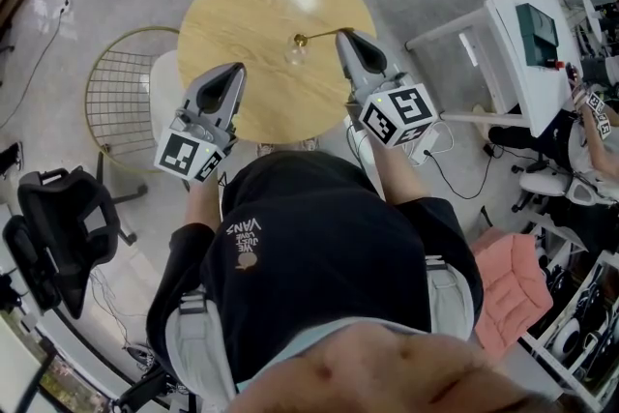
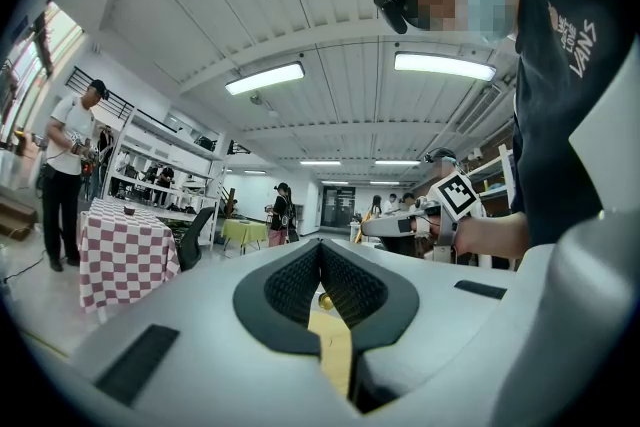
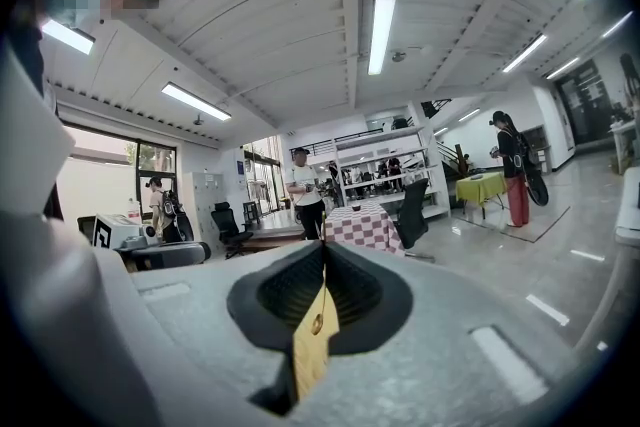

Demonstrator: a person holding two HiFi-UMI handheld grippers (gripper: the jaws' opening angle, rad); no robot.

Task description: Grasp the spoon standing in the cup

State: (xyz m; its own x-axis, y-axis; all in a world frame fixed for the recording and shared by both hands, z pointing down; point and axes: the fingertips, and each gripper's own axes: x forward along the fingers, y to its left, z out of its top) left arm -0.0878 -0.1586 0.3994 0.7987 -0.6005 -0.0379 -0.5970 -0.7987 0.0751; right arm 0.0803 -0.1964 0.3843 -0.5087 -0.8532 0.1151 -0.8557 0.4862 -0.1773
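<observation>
A small clear glass cup [image 1: 293, 56] stands near the middle of a round wooden table [image 1: 242, 10]. A thin gold spoon [image 1: 319, 35] slants from the cup's rim up to the right. My right gripper [image 1: 342, 35] is shut on its handle end. In the right gripper view the spoon [image 3: 316, 321] runs as a thin gold line down between the pressed pads of the right gripper [image 3: 323, 260]. The left gripper [image 1: 236, 71] hovers at the table's near left edge, shut with nothing in it. Its jaws meet in the left gripper view [image 2: 320, 250].
A gold wire chair [image 1: 121, 92] stands left of the table and a black office chair [image 1: 58, 218] is nearer me. A white desk [image 1: 527, 44] with cables is on the right. Checkered tables [image 2: 120, 250] and several standing people fill the room beyond.
</observation>
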